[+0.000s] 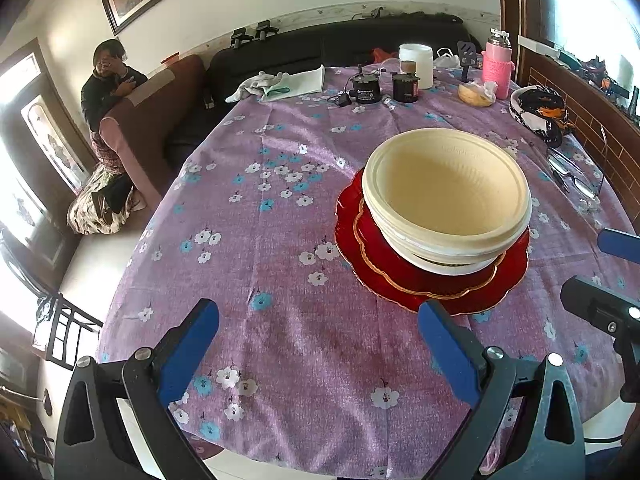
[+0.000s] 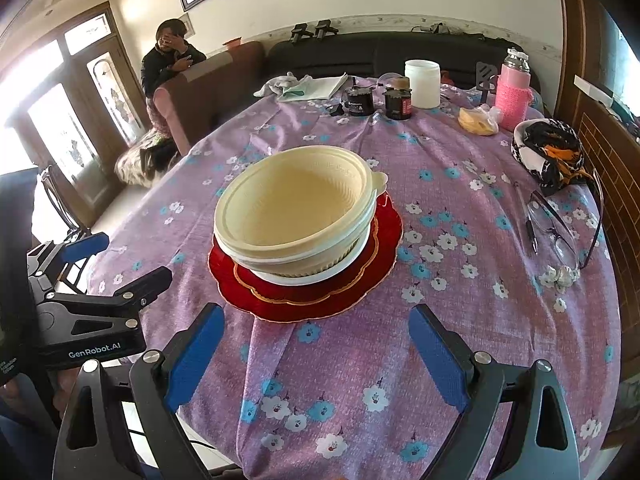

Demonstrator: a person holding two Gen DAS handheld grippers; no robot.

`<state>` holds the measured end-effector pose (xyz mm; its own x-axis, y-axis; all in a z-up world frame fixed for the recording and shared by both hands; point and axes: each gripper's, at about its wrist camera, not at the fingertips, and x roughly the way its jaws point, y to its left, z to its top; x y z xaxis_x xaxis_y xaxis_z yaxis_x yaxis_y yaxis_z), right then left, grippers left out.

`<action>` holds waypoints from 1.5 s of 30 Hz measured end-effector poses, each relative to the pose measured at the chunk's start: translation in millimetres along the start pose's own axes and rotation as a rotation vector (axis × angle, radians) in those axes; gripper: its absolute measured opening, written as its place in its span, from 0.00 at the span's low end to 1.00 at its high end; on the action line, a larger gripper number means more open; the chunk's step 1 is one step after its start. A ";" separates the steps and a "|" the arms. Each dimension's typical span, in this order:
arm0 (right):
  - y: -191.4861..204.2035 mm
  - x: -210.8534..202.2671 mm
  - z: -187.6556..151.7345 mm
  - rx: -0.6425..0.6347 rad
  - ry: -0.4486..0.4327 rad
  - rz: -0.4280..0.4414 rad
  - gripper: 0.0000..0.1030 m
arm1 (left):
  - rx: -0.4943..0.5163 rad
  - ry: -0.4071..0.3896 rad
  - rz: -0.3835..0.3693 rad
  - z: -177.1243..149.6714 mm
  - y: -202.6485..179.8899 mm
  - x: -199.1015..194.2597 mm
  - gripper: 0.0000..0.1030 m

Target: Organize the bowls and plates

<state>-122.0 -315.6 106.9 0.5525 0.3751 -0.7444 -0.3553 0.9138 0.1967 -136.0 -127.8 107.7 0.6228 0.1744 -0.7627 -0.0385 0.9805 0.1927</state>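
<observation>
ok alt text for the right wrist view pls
A cream bowl sits nested on a white dish atop two stacked red plates on a purple floral tablecloth. The right gripper hangs in front of the stack, jaws open and empty; jars and a pink bottle stand behind.

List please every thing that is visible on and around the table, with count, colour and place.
bowls: at least two, cream, nested on the plates
plates: two, red, gilt rims, stacked mid-table
tablecloth: one, purple with flowers, covering the table
pink bottle: one, far right
white jar: one, far side
dark jars: two, black, beside the white jar
glasses: one pair, right edge
pen: one, dark, left of the glasses
seated person: one, dark top, on the sofa at far left
left tool: one, blue pads, open, empty
right tool: one, blue pads, open, empty
</observation>
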 end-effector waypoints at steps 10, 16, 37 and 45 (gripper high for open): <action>-1.3 2.3 3.4 -0.001 -0.001 0.002 0.93 | 0.010 -0.001 0.002 3.8 -0.4 3.7 0.97; -1.7 2.7 3.8 0.000 0.001 0.000 0.93 | 0.016 0.001 -0.004 4.2 -2.7 3.9 0.97; -3.8 2.9 3.8 0.001 0.001 -0.001 0.93 | 0.006 0.006 -0.018 4.3 -5.8 2.9 0.97; -3.7 2.7 3.8 0.001 0.001 -0.001 0.93 | -0.020 0.017 -0.049 4.4 -1.2 4.5 0.97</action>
<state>-116.4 -317.4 106.6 0.5521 0.3737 -0.7454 -0.3536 0.9145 0.1966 -129.8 -128.5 106.7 0.6113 0.1277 -0.7810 -0.0241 0.9894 0.1430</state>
